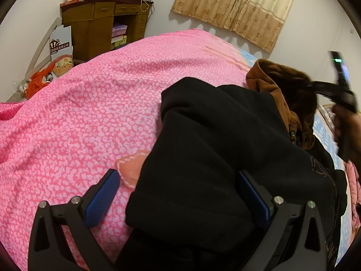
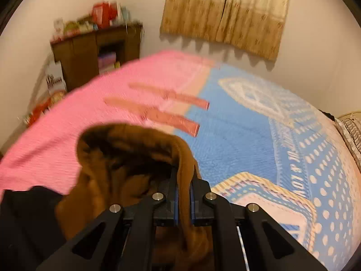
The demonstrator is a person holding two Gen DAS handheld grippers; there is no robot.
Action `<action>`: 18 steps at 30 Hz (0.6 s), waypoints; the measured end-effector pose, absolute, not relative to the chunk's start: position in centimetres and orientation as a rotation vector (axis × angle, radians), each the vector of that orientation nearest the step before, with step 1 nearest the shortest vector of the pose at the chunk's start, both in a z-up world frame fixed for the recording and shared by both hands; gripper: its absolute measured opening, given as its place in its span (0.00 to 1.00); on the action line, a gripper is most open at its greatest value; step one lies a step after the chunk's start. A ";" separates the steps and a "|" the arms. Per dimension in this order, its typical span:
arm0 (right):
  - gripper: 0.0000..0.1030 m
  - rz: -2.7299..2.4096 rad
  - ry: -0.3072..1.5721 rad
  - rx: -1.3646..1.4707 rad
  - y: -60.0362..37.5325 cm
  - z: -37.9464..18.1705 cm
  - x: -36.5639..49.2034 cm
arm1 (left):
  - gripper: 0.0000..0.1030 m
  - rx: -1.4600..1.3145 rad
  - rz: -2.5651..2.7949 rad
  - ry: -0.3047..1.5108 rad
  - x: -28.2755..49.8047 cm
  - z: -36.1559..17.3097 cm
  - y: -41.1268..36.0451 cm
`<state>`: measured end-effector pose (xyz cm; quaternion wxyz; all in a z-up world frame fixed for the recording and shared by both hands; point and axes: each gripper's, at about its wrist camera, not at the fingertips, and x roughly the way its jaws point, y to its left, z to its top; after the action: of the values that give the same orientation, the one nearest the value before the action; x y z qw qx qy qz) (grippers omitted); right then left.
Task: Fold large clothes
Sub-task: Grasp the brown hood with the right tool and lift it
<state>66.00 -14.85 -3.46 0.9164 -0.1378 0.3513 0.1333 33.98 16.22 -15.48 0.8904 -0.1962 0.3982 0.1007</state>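
A black hooded sweatshirt (image 1: 214,149) with a brown-lined hood (image 1: 277,83) lies on the pink bedspread (image 1: 79,113). My left gripper (image 1: 178,196) is open, its blue pads (image 1: 102,197) wide apart, with a black folded sleeve or hem lying between them. My right gripper (image 2: 183,194) is shut on the brown edge of the hood (image 2: 126,155) and holds it lifted above the bed. In the left wrist view the right gripper (image 1: 343,83) shows blurred at the far right by the hood.
The bed has a pink cover and a blue patterned blanket (image 2: 259,135) to the right. A brown wooden cabinet (image 1: 101,27) piled with boxes stands by the far wall. Beige curtains (image 1: 237,6) hang behind the bed. Bags (image 1: 45,76) lie on the floor at left.
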 end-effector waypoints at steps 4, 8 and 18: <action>0.06 0.293 0.652 -0.274 -16.4 0.1 60.6 | 1.00 -0.411 0.208 0.825 34.1 -15.4 16.2; 0.06 0.317 0.600 -0.263 -18.0 2.8 54.3 | 1.00 -0.413 0.208 0.825 34.1 -15.4 16.2; 0.07 0.340 0.614 -0.376 -20.6 -2.6 40.5 | 1.00 -0.497 0.163 0.776 33.2 -14.7 17.1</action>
<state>40.50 -20.60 -2.60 0.9217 -0.1833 0.2990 0.1657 33.18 17.12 -14.73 0.8925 -0.2398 0.3739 0.0783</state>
